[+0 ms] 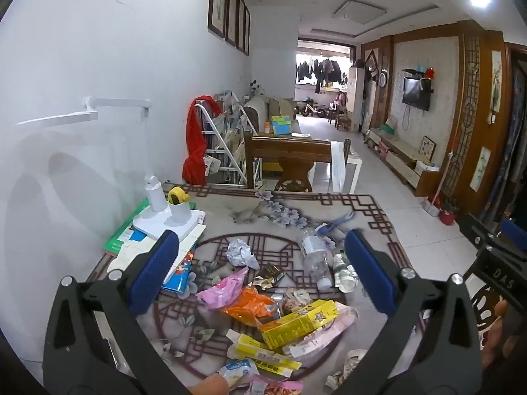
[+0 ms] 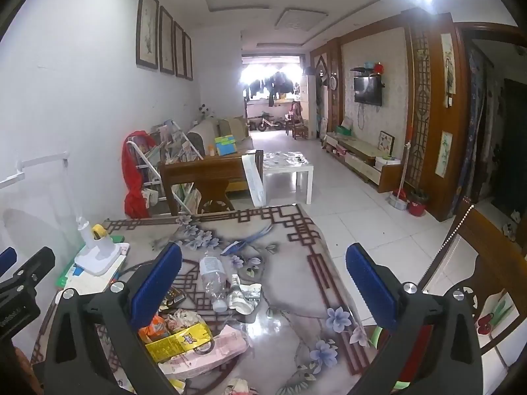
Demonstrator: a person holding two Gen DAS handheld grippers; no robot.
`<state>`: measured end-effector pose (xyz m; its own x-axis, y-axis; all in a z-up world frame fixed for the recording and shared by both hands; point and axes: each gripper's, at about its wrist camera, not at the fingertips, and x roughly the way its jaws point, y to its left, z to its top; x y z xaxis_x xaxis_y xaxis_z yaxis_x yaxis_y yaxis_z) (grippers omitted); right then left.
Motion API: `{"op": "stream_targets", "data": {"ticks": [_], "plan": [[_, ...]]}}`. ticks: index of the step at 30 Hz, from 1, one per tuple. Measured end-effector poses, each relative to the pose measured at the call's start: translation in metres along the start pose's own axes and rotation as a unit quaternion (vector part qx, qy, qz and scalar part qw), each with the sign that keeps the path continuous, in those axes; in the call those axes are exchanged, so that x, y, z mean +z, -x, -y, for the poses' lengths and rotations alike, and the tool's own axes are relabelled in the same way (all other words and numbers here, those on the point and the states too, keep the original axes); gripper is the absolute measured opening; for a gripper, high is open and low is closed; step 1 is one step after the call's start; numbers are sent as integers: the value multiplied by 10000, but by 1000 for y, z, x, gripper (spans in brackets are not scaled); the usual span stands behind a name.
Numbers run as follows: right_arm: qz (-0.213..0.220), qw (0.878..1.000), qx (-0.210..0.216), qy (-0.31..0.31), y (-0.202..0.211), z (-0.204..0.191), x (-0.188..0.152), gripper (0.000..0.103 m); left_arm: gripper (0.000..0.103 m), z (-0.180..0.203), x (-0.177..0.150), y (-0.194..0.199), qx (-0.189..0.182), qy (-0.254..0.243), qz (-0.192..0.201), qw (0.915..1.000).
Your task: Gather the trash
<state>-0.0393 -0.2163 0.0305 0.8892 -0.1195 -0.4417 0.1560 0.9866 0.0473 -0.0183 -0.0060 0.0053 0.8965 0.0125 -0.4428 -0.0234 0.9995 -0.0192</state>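
Both my grippers hang over the table [image 2: 296, 230], tilted down. My left gripper [image 1: 263, 256] and my right gripper [image 2: 263, 273] have jaws spread wide, nothing between the pads. The trash pile [image 1: 283, 316] lies mid-table toward the near edge; a clear bottle [image 2: 214, 279] lies flat beyond it. The far and right edges are bare. A lamp base [image 1: 164, 217] sits by the left edge.

We see wrappers [image 1: 263, 386] cut off by the lower edge, print on the yellow carton [image 1: 298, 321] too small to read, and the bench [image 2: 296, 345] partly hidden.
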Motion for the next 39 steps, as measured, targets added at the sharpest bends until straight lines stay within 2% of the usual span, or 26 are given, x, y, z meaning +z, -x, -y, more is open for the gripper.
{"op": "stream_targets", "data": {"ticks": [24,28,39], "plan": [[-13,10000,-2,-18,1,6,-4,96,99,5,-4,-7,27,77,-156,9998],[-20,10000,9,-17,3,7,-7,96,99,10,-4,-6,-44,-26,-178,9998],[-37,10000,1,-19,0,6,-8,96,99,10,2,-5,88,-121,-198,9997]]}}
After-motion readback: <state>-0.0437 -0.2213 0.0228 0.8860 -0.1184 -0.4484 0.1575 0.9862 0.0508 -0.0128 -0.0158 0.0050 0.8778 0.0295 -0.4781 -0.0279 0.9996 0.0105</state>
